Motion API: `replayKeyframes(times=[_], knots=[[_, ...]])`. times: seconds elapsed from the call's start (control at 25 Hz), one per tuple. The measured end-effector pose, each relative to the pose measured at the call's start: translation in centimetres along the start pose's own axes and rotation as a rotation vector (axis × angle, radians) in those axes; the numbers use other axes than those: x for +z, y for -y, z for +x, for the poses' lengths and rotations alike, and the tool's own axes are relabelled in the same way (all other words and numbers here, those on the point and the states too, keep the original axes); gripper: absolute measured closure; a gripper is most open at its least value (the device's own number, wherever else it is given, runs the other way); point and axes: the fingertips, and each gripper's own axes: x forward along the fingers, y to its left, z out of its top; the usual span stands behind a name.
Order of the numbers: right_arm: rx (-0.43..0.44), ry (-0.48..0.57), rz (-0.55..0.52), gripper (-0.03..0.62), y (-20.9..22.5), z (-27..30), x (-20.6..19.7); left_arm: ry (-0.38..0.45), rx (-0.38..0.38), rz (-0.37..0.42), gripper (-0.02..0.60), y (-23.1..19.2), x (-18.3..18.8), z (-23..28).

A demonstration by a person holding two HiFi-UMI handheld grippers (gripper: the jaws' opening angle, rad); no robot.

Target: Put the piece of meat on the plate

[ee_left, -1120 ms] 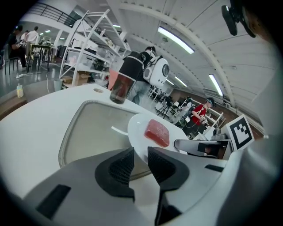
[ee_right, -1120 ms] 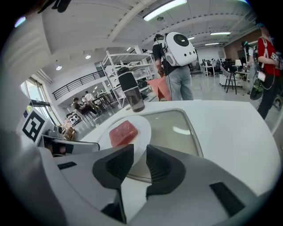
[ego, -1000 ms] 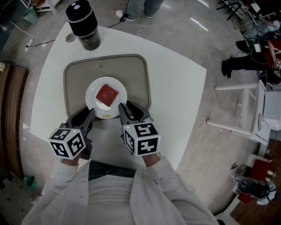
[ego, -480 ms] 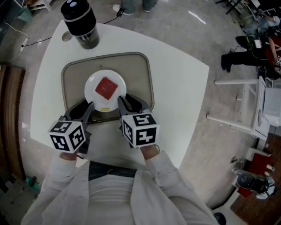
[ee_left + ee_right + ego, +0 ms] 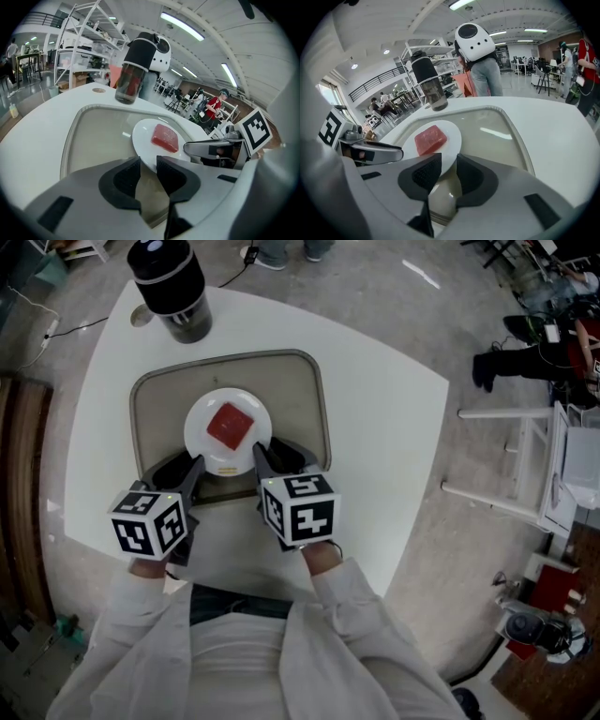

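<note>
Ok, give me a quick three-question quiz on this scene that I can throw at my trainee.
1. True or false: the piece of meat already lies on the plate.
2. What does the plate rest on? A) the tray B) the bare tabletop C) a folded cloth
3. Fill in the blank: the jaws of the left gripper and of the right gripper both stand ____, pressing on nothing.

Key: 1 true; 2 A; 3 apart.
</note>
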Motion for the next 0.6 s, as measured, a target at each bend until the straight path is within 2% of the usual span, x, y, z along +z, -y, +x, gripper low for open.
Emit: replayKeyframes(times=[0.36, 0.6], knots=[[-0.033, -0.020, -0.036, 0.494, 0.09, 0.48, -0.20, -0.018, 0.034, 0.009, 0.482, -0.24, -0.31, 0.45], [-0.025, -0.017, -0.061, 0.494, 0.07, 0.38, -0.16, -0.008, 0.030, -0.014, 0.481, -0.25, -0.31, 0.38]])
